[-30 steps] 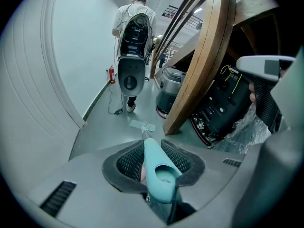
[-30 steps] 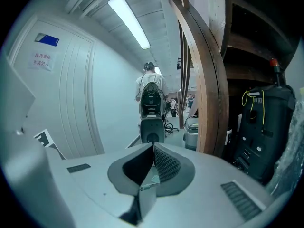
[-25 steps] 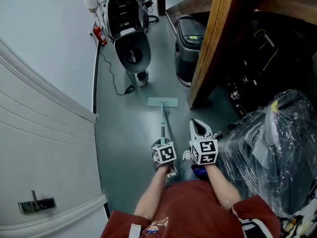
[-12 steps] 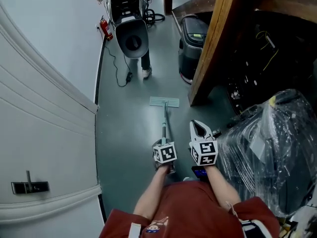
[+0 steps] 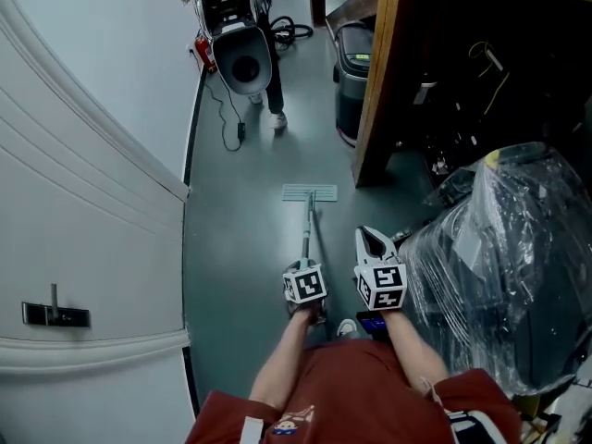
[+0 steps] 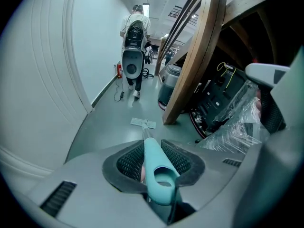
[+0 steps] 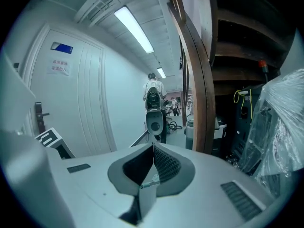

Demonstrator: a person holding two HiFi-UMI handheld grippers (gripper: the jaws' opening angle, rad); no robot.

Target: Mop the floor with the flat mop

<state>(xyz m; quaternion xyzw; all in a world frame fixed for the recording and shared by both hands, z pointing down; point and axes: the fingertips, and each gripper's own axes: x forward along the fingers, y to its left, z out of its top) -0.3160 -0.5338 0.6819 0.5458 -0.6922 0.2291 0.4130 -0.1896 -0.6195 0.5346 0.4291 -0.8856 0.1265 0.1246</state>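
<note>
My left gripper (image 6: 153, 161) is clamped on the teal grip of the flat mop (image 5: 310, 192), both jaws pressing the handle from either side. The head view shows that gripper (image 5: 303, 268) low in the middle, with the thin mop pole running away from it toward 12 o'clock. The pale rectangular mop head lies flat on the grey-green floor (image 5: 236, 248), set crosswise to the pole.

My right gripper (image 7: 153, 148) has its jaws pressed together with nothing between them. In the head view it (image 5: 373, 245) sits just beside the left one, at its 3 o'clock, and does not touch the mop.

At 9 o'clock a white panelled door (image 5: 83, 239) with a dark lever handle (image 5: 54, 314) lines the corridor. At 3 o'clock is a large bundle wrapped in clear plastic (image 5: 504, 266), near the right gripper. A slanting wooden beam (image 5: 377, 91) stands at about 1 o'clock of the mop head, with a dark bin (image 5: 351, 67) beyond it. Farther along, at 11 o'clock, a person (image 5: 275, 95) stands on the floor carrying a black and white machine (image 5: 239, 35).
</note>
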